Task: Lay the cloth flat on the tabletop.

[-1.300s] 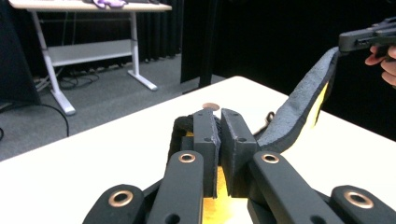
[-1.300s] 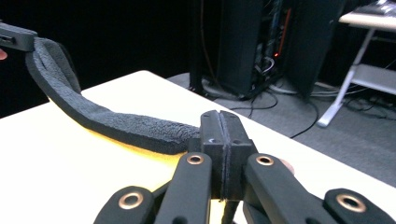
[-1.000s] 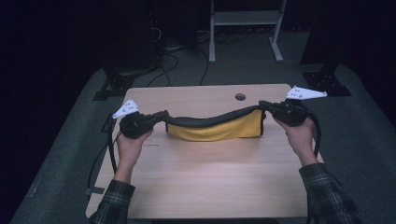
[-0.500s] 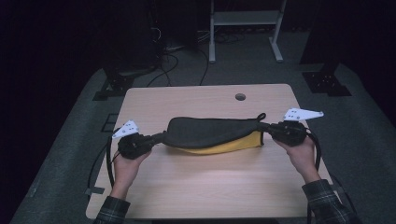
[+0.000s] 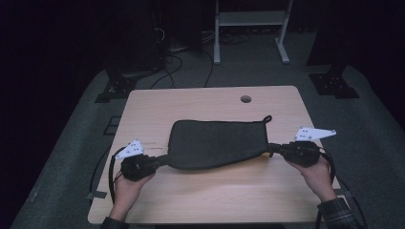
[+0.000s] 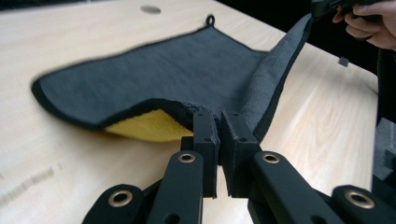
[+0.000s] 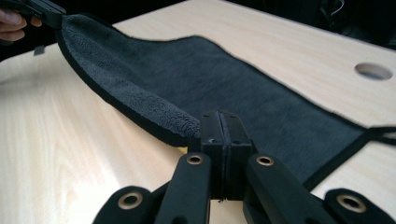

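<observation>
Left claw and right claw, each gripped in one hand, are held low and well apart, jaws clamped together and pointing inward toward each other; forearms enter from below.

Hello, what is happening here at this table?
A person holds a gripper in each hand and spreads a dark grey cloth with a yellow underside on the wooden table. The left gripper and the right gripper each pinch one near corner. The far part lies flat; the near edge is lifted.
</observation>
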A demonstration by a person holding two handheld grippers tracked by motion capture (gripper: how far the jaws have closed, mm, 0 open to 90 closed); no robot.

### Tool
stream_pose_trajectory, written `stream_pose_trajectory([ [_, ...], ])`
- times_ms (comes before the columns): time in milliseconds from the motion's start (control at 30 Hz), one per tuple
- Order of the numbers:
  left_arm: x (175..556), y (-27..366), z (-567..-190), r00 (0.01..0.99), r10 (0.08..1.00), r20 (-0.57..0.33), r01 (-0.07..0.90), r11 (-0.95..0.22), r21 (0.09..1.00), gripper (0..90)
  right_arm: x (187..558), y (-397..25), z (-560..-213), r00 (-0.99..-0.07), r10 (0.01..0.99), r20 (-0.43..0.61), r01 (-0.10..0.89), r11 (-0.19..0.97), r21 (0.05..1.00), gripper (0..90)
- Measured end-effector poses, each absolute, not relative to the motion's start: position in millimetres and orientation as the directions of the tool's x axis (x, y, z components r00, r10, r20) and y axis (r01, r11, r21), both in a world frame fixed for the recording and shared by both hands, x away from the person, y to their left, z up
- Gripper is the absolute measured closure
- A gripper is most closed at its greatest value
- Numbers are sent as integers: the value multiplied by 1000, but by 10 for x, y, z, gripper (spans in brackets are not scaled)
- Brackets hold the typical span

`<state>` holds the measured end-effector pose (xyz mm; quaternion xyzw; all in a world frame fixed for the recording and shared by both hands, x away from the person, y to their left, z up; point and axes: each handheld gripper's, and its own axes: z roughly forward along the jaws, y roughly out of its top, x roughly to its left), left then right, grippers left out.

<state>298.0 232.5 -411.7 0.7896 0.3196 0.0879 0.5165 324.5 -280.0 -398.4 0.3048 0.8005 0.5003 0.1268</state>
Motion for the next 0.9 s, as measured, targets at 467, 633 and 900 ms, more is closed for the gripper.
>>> stream_pose_trajectory([
  [467,2715,2290,-4465,749,614,-250,537,-342,771,842,2871,-2850,-4337,-785,606,131,449,409,795,889],
  [633,2655,2237,-4570,735,625,-262,580,-381,720,842,2734,-2807,-4473,-792,598,123,471,470,746,888],
  [900,2552,2226,-4658,719,626,-304,626,-393,673,842,2684,-2775,-4575,-796,594,117,495,528,690,888],
])
